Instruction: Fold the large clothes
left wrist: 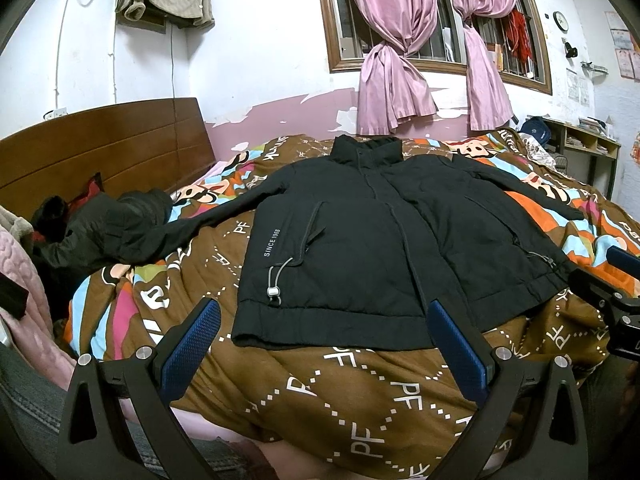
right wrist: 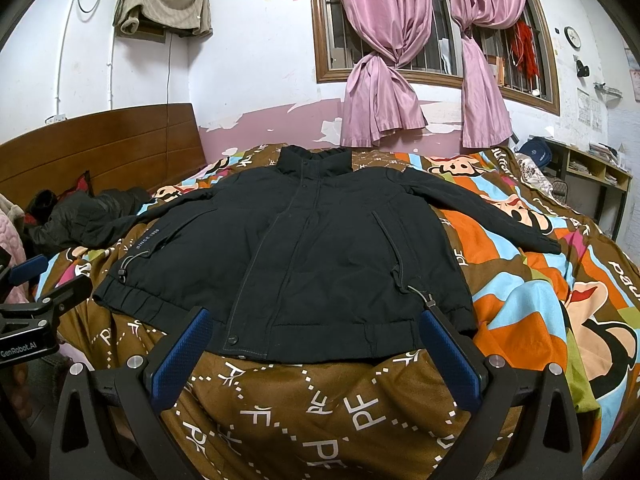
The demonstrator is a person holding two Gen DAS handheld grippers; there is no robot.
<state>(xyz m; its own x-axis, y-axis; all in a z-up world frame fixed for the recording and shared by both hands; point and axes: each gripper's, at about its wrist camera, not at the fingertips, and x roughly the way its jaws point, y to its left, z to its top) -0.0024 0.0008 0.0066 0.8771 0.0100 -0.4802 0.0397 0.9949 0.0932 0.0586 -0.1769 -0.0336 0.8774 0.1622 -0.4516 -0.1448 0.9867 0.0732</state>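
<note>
- Jacket (left wrist: 360, 248) lies flat and face up on the bed's quilt (left wrist: 320, 400), collar far from me, hem at the near edge, both sleeves spread outward; no fold made yet, as I judge it.
- Left sleeve (left wrist: 216, 220) runs out toward a dark heap (left wrist: 104, 228) by the headboard; I'd take this sleeve near its cuff first, so it swings over the chest without dragging that heap along.
- Left tool (left wrist: 324, 320) hangs above the near hem, fingers wide apart and holding nothing; it has to travel well left before closing.
- Hem (right wrist: 320, 340) lies between the two tools; I'd leave it alone until both sleeves are in, or the padded body will bunch.
- Right tool (right wrist: 314, 330) hovers over the hem too, spread open and empty.
- Right sleeve (right wrist: 492, 216) stretches across the orange stripes, cuff well apart from the body; I'd pinch only the sleeve cloth, not the quilt under it, and lay it straight across so the fold line follows the side seam.
</note>
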